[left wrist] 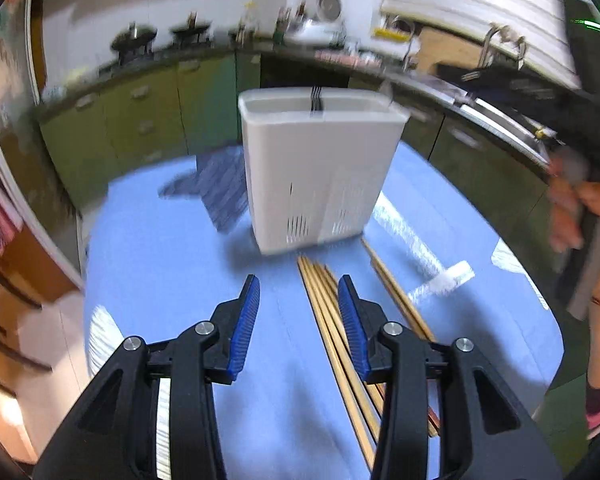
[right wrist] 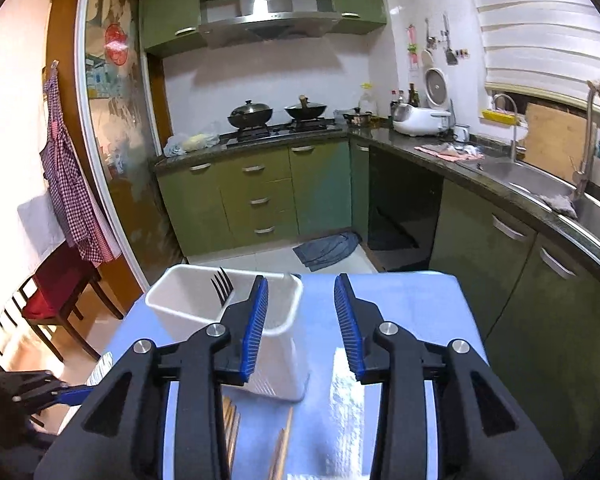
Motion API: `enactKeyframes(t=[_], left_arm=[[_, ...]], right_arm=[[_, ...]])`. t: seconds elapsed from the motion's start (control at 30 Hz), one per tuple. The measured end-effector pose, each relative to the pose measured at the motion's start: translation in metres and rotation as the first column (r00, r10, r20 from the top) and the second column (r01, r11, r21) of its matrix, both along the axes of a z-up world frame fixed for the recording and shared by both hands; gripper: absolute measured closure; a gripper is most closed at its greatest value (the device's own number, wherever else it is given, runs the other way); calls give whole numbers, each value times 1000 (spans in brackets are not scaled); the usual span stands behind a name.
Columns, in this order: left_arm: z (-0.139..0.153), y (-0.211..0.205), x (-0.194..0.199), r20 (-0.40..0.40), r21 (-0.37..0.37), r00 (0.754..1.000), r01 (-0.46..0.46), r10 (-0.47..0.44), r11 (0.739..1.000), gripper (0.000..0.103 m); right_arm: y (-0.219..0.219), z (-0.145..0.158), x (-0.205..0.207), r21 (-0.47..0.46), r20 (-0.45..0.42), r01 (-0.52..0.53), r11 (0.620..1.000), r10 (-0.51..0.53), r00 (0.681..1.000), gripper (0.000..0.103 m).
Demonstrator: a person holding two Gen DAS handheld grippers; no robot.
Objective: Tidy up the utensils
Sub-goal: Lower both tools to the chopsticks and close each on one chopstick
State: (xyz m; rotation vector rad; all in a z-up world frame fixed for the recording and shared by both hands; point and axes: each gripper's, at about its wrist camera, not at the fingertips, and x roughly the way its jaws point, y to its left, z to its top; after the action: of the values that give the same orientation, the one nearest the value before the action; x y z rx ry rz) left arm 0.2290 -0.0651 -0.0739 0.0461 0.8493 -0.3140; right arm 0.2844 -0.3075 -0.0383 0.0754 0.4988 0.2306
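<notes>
One white utensil holder (left wrist: 320, 168) stands upright on the blue table (left wrist: 160, 260), toward its far edge; in the right wrist view the holder (right wrist: 228, 312) sits left of centre, partly behind the right gripper's left finger. One black fork (left wrist: 316, 98) stands in the holder, tines up, its long axis vertical; the same fork (right wrist: 222, 286) shows four tines above the rim in the right wrist view. Wooden chopsticks (left wrist: 332, 320) lie flat on the table just before the holder's near side, long axes running from the near edge toward the holder: a bundle of about four to five sticks, plus a separate pair (left wrist: 396, 292) to their right, angled slightly; motion blur prevents an exact count. The left gripper (left wrist: 299, 288) is released, its blue pads spread apart above the table, the right pad over the chopstick bundle, nothing between them. The right gripper (right wrist: 301, 284) is likewise released and empty, raised above the table's near half. A hand (left wrist: 580, 216) grips the right tool at the left view's right edge. No legible writing or brand appears on the holder, fork or chopsticks.
</notes>
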Motion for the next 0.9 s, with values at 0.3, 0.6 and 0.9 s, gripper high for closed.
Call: enactKeyframes(t=[0.3,0.6,0.9], left_arm=[[-55,-14,38,-357,-17,934,-23,15,1000,83],[-79,-33,60,-454,43,890,-26,43,999,83],[-82,-44,63,-465,124,883,-14,71,992,86]], right_arm=[[-52,-45,-28,34,-188,5,999,1,982,62],[-78,-77,-32,79,-269,18,997,3,963,63],[-68,-72,-29,60,-281,-3,998,20,959,57]])
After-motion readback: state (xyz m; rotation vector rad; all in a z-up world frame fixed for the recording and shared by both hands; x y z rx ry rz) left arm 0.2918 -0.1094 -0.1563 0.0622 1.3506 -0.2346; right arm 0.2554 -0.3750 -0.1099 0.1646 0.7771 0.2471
